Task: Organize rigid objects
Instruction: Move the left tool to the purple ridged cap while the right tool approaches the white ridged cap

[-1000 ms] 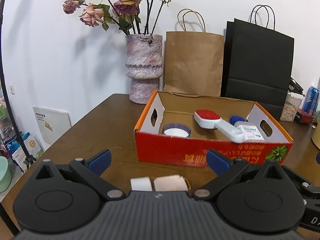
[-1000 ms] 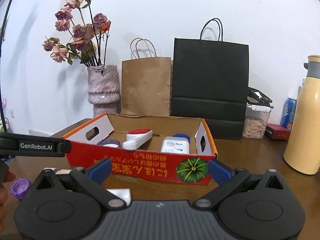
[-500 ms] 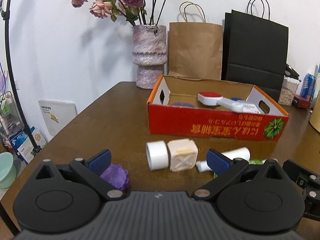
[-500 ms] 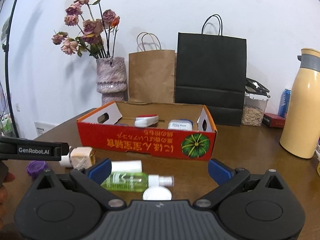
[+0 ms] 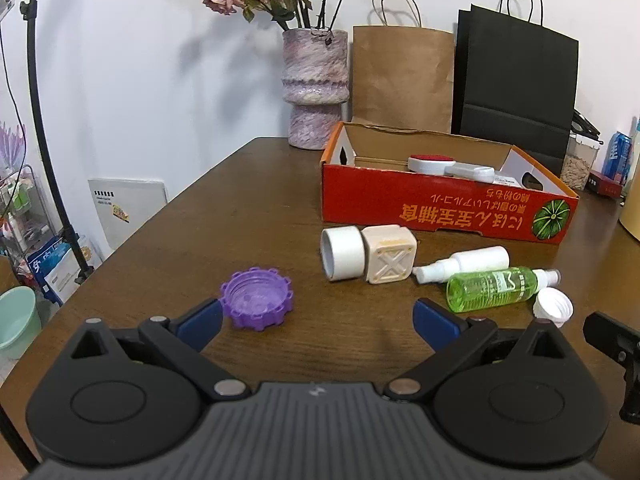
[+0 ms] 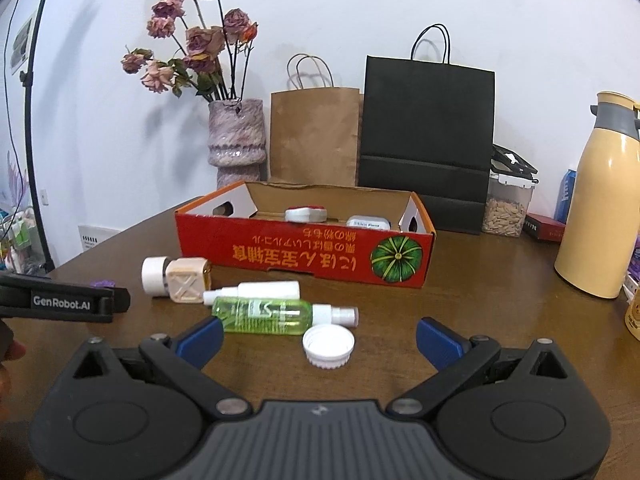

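A red cardboard box [image 5: 444, 210] [image 6: 304, 250] on the brown table holds a red-topped white brush [image 5: 442, 164] and a white bottle [image 6: 367, 223]. In front of it lie a white roll [image 5: 342, 253], a beige cube jar [image 5: 389, 254] [image 6: 187, 285], a white spray bottle [image 5: 464, 263] [image 6: 256, 291], a green spray bottle [image 5: 496, 289] [image 6: 272, 316], a white cap [image 5: 553, 306] [image 6: 329, 346] and a purple cap [image 5: 256, 298]. My left gripper [image 5: 318, 320] is open, the purple cap by its left finger. My right gripper [image 6: 318, 340] is open around the white cap's near side.
A vase of dried roses [image 5: 315, 88], a brown paper bag [image 5: 402, 80] and a black paper bag [image 5: 516, 84] stand behind the box. A yellow thermos [image 6: 598, 216] and a jar of seeds [image 6: 507, 204] are at the right. The table's left edge [image 5: 132, 236] drops to floor clutter.
Both grippers have pulled back from the box and away from it, so the loose items on the table in front of the box have come into view. Both stay open.
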The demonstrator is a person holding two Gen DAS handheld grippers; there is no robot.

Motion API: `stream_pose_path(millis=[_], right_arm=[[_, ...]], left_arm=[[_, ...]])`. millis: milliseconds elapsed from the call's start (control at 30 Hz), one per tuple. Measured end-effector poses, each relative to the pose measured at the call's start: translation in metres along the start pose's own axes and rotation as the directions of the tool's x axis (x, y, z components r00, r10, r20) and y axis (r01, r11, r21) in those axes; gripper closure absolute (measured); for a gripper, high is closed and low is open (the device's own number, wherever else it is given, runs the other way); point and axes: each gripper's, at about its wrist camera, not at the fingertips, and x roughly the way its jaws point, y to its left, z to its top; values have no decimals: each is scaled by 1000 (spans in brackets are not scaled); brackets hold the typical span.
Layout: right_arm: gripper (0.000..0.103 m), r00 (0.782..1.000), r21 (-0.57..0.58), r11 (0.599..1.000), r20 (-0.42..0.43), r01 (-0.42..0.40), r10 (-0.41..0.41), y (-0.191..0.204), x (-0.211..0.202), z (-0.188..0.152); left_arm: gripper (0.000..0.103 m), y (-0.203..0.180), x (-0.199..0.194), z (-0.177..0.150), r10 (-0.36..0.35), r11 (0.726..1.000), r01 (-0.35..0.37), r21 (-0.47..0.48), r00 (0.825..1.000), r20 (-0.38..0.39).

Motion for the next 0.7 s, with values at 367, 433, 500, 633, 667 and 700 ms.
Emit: stream_pose_path(millis=[367,433,500,633,667,700], right_arm=[[0,1000,-16,1000,-30,5,-5,5,-7,-10],[0,999,-19,1000,-36,5,-6,6,-6,-11],[0,999,-23,1000,-41,7,-8,7,-5,-12],[0,999,-30,1000,-49,10,-11,8,-3,-12],[0,999,-30,999,-51,10,-12,8,-3,-13],[0,998,-30,999,-53,11,-12,8,-2,-13]], left_arm=[[0,21,-5,-10,15,1000,-15,7,999,-31],[0,25,-3,-11,12,1000,-12,8,999,-39],[0,28,-2,-11,8,1000,-7,9,999,-45],[0,33,2,-11,9,1000,-8,9,999,-51],[0,33,3,-11,8,1000,-8,10,999,-52],[0,34,3,-11,9,1000,-8,11,999,-52]])
